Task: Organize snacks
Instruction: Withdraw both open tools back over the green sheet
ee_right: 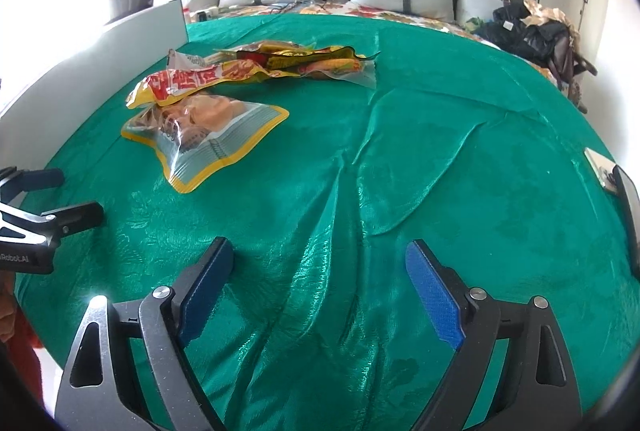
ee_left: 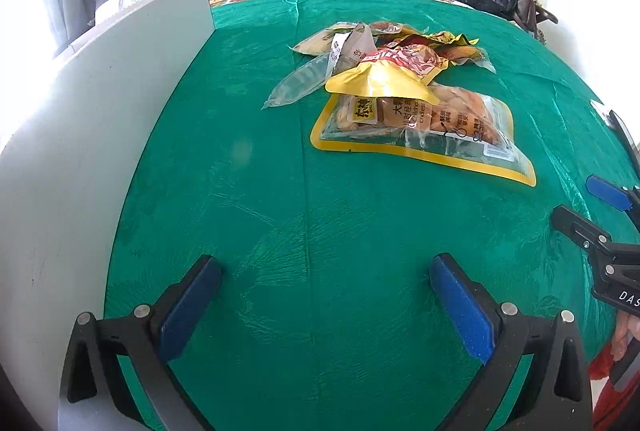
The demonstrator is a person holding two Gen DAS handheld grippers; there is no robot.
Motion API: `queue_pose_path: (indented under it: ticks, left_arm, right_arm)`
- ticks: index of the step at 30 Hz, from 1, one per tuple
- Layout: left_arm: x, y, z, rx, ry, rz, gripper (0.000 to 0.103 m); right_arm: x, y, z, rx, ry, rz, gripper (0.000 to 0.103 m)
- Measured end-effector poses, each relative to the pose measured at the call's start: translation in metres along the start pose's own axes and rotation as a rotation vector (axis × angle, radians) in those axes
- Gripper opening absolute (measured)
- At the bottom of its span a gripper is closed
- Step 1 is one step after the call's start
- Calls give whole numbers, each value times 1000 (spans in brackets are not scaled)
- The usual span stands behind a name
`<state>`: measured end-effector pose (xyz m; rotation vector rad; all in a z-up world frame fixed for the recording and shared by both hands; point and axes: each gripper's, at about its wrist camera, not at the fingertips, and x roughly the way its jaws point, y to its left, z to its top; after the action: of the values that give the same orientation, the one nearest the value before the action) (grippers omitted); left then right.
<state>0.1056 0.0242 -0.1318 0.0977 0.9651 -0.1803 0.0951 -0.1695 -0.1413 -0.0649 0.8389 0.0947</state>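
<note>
A pile of snack bags (ee_left: 394, 69) lies on the green bedspread (ee_left: 280, 211), beside the white board (ee_left: 100, 111). The big clear bag with the yellow edge (ee_left: 424, 127) is at the front of the pile. It looks light, soft, crinkly and slippery, so its flat yellow rim is a good place to pinch. The left gripper (ee_left: 326, 305) and the right gripper (ee_right: 320, 287) are both wide open and hold nothing.

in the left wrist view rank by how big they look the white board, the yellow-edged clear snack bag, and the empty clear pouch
1. white board, though it is nearest the camera
2. yellow-edged clear snack bag
3. empty clear pouch, clearly the smallest
</note>
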Motion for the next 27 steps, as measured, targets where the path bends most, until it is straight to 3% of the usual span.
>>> queue_pose_path:
  ticks: [27]
  left_arm:
    - [-3,-1,-8,-11,-52,17,103]
  right_arm:
    - [0,0,0,1,0,4,91]
